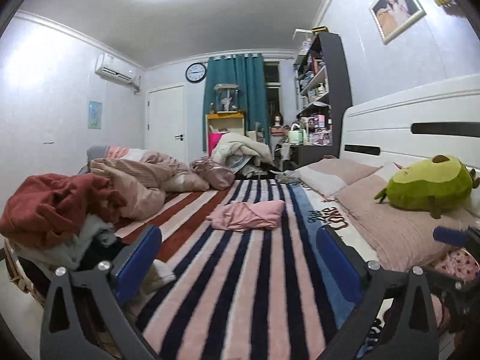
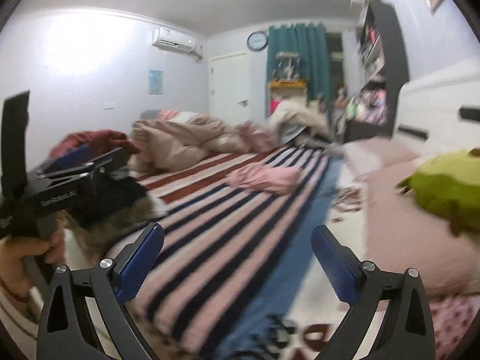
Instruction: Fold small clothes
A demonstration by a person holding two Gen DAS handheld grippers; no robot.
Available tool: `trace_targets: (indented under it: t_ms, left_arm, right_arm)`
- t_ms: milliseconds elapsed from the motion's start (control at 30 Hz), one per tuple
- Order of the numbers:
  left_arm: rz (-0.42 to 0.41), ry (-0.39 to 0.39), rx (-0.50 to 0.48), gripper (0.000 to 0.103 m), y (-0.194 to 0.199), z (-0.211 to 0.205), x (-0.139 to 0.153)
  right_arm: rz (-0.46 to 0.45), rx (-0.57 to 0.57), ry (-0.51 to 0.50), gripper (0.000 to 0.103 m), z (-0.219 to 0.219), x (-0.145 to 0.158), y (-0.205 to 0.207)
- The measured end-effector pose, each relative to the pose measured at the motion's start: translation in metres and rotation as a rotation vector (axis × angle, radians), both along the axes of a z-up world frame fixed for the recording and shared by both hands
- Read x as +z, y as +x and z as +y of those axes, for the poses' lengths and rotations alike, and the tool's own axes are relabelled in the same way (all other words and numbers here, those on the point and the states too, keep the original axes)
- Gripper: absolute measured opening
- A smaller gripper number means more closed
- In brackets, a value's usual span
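**Bed layout**

A folded garment lies mid-bed on the blanket. A clothes pile sits at its left, crumpled bedding behind that. Pillows lie right, bearing a plush toy, against the headboard.

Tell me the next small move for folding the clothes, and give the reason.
Probably swing the left tool toward the heap of unfolded clothes at the bed's left edge and pick one garment. Both tools, the right tool too, stand open and empty over the striped blanket, and the pink garment further along already looks folded.
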State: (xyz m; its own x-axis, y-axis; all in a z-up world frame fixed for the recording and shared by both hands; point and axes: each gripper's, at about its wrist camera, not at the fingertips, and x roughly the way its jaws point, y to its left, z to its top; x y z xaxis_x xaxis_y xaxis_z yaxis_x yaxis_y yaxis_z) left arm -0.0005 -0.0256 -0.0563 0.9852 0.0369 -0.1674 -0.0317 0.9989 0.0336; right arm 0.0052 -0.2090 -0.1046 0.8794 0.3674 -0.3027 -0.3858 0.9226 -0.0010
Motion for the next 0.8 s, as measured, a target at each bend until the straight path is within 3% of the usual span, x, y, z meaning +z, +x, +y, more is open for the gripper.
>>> trace_targets:
  t_ms: [167, 300, 800]
  left_arm:
    - [0.006, -0.01, -0.017, 0.102, 0.005, -0.016, -0.008]
    - [0.021, -0.028, -0.025, 0.102, 0.009, -0.017, -0.013]
    - [0.03, -0.014, 0.001, 0.102, 0.007, -0.013, -0.018]
  right_arm:
    - [0.015, -0.035, 0.098, 0.103, -0.022, -0.001, 0.004]
    - [-0.016, -0.076, 0.076, 0.103, -0.023, -0.001, 0.004]
    - [-0.024, -0.059, 0.057, 0.103, -0.013, -0.002, -0.01]
